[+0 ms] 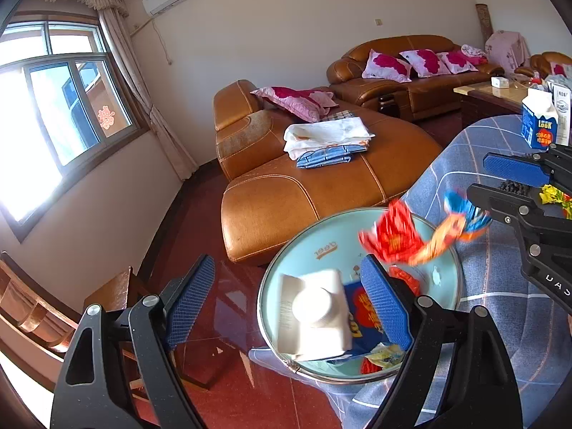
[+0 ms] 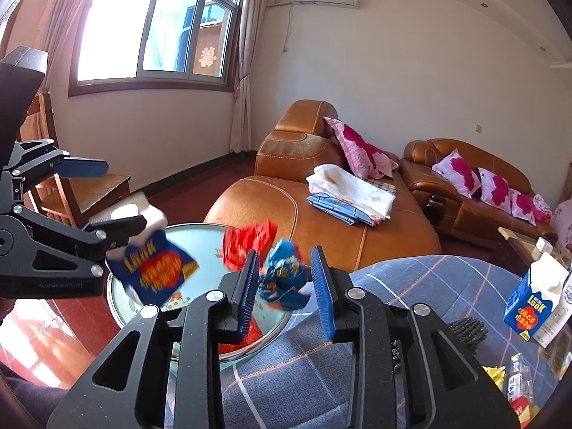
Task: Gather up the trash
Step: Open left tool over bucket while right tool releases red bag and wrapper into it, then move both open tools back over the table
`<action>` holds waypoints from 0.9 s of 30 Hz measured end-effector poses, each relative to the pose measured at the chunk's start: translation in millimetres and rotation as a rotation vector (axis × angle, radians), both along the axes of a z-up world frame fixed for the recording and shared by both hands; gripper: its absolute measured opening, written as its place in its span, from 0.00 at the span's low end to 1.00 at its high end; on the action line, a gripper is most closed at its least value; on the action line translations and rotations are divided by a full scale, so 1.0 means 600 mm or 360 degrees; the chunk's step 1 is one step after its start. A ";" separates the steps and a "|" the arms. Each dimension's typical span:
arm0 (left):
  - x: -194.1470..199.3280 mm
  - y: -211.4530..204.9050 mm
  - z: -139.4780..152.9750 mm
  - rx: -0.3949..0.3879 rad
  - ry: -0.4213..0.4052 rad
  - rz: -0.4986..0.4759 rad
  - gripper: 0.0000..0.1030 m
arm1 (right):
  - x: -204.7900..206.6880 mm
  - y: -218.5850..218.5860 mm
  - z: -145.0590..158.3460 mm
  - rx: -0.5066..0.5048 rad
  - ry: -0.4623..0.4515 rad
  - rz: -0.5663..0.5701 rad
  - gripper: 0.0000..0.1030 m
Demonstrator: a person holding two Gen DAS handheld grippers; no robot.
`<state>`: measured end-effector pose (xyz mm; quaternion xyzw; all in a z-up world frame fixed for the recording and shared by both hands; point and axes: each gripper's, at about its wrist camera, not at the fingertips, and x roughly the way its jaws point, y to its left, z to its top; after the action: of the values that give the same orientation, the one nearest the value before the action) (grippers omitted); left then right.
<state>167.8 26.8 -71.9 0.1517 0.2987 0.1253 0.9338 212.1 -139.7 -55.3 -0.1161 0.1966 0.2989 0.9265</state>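
A round light-blue bin (image 1: 321, 243) stands at the edge of the blue plaid table (image 1: 500, 286). My left gripper (image 1: 289, 300) is open over it; a blue-and-white milk carton (image 1: 314, 314) is blurred, dropping free between its fingers, also seen in the right wrist view (image 2: 153, 268). My right gripper (image 2: 286, 286) is open above the bin rim (image 2: 118, 296); a blue wrapper (image 2: 286, 279) and a red wrapper (image 2: 250, 243) fall from it, blurred. In the left wrist view these wrappers (image 1: 422, 236) hang over the bin.
Another blue milk carton (image 2: 532, 304) stands on the table at the right with yellow wrappers (image 2: 497, 375) and a dark scrubber (image 2: 468, 332). A brown leather sofa (image 1: 321, 178) with folded cloths lies behind the bin. A wooden chair (image 2: 82, 186) stands left.
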 end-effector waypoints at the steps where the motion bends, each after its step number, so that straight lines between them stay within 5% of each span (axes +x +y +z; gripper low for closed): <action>1: 0.001 0.000 -0.002 0.0004 0.0007 -0.0002 0.80 | 0.000 0.000 -0.001 0.0003 -0.0001 -0.0005 0.34; 27: -0.009 -0.017 -0.007 0.0003 0.0026 -0.0058 0.80 | -0.015 -0.013 0.002 0.0002 -0.0052 -0.0178 0.46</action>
<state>162.3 16.7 -76.4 0.1589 0.3034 0.1074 0.9334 203.3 -147.5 -54.2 -0.1092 0.1874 0.2450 0.9450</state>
